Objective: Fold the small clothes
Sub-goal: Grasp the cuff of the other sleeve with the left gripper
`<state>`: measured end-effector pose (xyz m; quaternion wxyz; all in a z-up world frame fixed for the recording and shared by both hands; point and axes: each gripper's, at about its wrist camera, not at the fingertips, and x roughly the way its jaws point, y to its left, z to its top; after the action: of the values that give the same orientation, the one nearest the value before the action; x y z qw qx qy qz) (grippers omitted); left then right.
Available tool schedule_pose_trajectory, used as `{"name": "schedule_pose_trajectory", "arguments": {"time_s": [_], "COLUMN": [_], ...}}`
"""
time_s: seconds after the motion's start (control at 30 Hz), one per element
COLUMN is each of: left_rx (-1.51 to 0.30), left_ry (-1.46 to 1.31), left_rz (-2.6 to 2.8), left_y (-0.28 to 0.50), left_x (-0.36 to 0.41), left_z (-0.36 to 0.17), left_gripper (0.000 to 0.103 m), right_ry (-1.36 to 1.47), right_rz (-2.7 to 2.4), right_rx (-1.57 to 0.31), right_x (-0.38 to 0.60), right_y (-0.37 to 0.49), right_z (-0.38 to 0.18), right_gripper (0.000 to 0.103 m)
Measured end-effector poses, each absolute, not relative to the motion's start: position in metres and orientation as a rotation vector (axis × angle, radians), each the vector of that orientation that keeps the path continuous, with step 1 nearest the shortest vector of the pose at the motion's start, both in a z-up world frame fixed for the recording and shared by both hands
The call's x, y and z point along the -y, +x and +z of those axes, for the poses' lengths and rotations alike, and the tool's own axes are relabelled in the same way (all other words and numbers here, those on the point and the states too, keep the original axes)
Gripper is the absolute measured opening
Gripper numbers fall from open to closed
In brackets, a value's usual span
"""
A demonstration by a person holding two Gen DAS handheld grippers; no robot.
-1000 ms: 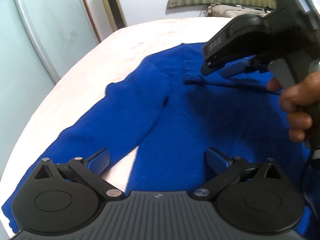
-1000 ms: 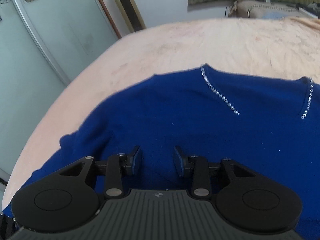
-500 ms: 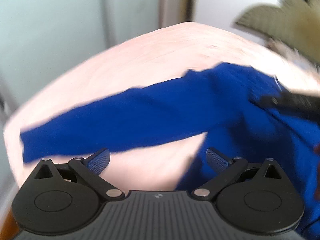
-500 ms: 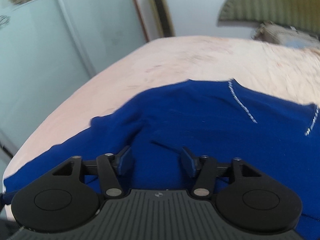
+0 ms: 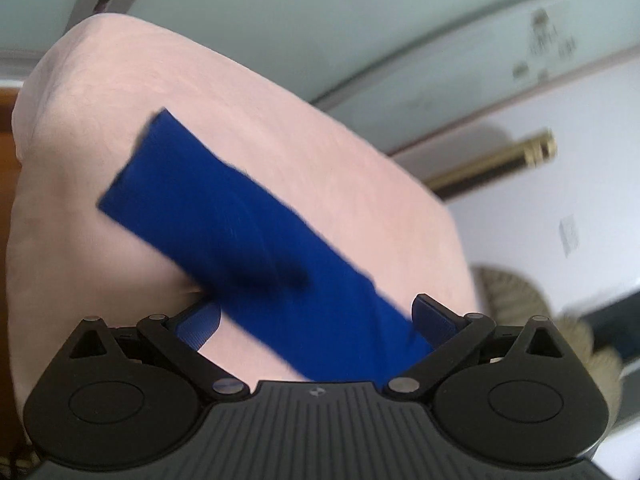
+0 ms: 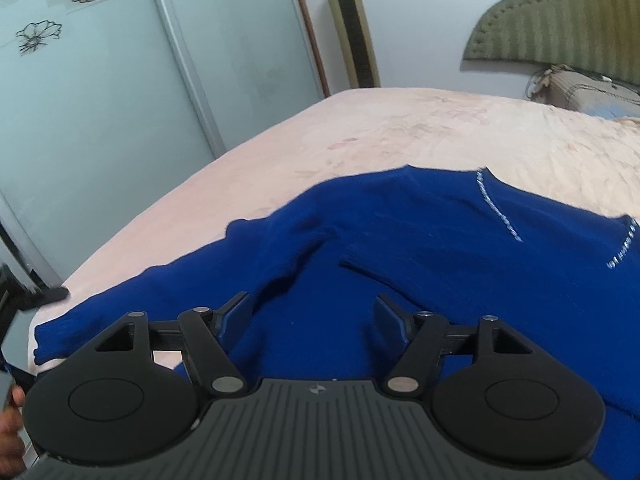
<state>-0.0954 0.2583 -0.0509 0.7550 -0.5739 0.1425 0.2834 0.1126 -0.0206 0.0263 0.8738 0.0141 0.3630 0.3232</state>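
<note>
A blue sweater (image 6: pixel 460 264) with a sparkly neckline lies flat on the pink bed (image 6: pixel 400 132). One sleeve is folded across its body. The other sleeve (image 5: pixel 224 216) stretches out over the bed toward the bed's edge; it also shows in the right wrist view (image 6: pixel 120 304). My left gripper (image 5: pixel 316 316) is open and hovers over that sleeve, which runs between its fingers without being pinched. My right gripper (image 6: pixel 312 312) is open and empty just above the sweater's body.
Sliding glass wardrobe doors (image 6: pixel 100 80) stand left of the bed. A tall gold fan (image 6: pixel 352 24) and a green headboard (image 6: pixel 560 28) are at the back. A pillow (image 6: pixel 588 92) lies at the bed's far end. The bed edge (image 5: pixel 16 200) drops off beyond the sleeve.
My left gripper has swung left from the sweater's body out along the stretched sleeve, tilting its view. My right gripper has opened wider and pulled back a little, leaving one sleeve folded over the body.
</note>
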Motion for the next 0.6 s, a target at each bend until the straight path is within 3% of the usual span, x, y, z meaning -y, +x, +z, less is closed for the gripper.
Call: {"name": "schedule_pose_trajectory", "arguments": {"time_s": [0.23,0.3,0.33,0.37,0.43,0.6], "left_rx": [-0.242,-0.289,-0.323,-0.357,-0.385,-0.405], "left_ry": [-1.260,-1.206,-1.182,-1.177,-1.208,-1.043], "left_rz": [0.671,0.682,0.681,0.676,0.662,0.696], "left_y": [-0.087,-0.085,-0.079,-0.077,-0.076,-0.062], "left_x": [-0.281,-0.282,-0.281,-0.285,-0.287,-0.285], "left_z": [-0.054,-0.045,-0.043,-0.043,-0.047,-0.031], "left_gripper": [0.100,0.071,0.039,0.022,0.011,0.008], "right_ry": [0.025,0.017,0.015,0.016,0.021,0.044], "right_rz": [0.662,0.667,0.667,0.667,0.664,0.636], "right_rx": [-0.764,-0.761,-0.760,-0.759,-0.759,-0.764], "right_x": [0.023,0.023,0.024,0.025,0.029,0.043], "right_y": [0.108,0.107,0.106,0.105,0.104,0.103], "right_z": [0.022,0.022,0.021,0.021,0.021,0.021], "right_gripper": [0.074,0.076,0.076,0.077,0.077,0.077]}}
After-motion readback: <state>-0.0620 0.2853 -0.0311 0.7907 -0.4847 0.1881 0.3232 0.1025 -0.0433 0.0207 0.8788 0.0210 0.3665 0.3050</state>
